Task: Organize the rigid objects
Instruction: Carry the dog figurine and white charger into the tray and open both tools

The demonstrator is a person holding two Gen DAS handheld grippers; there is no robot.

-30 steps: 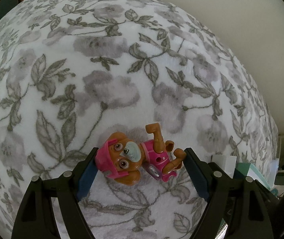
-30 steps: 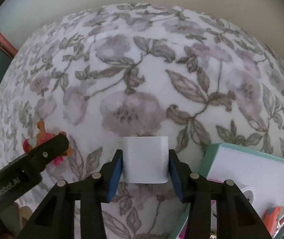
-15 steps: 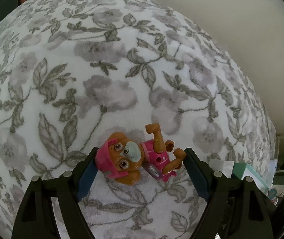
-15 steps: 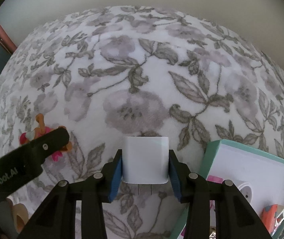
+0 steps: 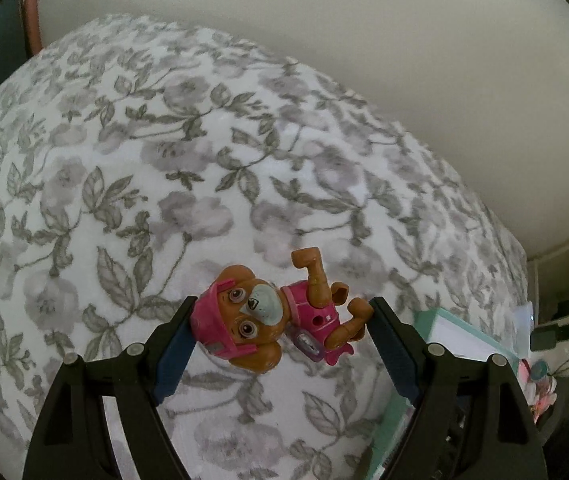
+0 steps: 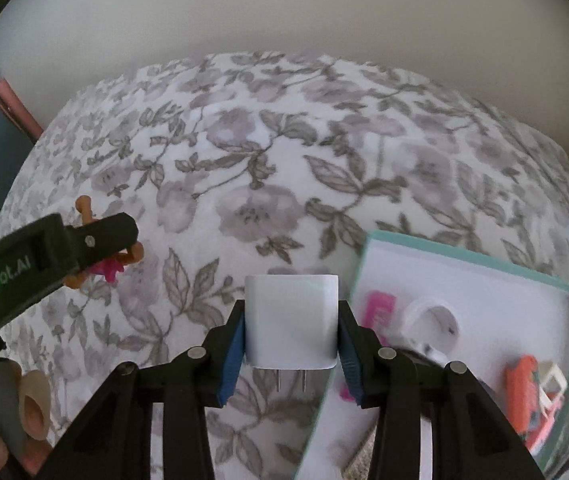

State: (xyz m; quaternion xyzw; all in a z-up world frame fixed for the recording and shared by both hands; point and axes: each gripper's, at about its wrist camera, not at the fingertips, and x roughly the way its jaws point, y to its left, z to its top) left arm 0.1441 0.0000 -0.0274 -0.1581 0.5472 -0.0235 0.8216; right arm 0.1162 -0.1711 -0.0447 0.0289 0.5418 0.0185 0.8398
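In the left wrist view, the left gripper (image 5: 280, 320) is clamping the toy puppy figure (image 5: 272, 316) by head and paw above the floral blanket (image 5: 124, 200); no writing is showing, and more wall and the teal-rimmed box (image 5: 436, 320) are appearing than a second ago. In the right wrist view, the right gripper (image 6: 290, 334) is grasping the white plug adapter (image 6: 291, 320) clear of the blanket beside that box, "enRobot.AI" is reading on the left gripper's finger, and the box is showing more contents than before.

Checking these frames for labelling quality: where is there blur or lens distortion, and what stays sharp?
Left wrist view: fisheye bulges the floral blanket, softly smeared; brown-and-pink toy dog figure stays sharp in the left gripper. Right wrist view: white plug-in charger cube crisp; teal-rimmed box contents smeared.
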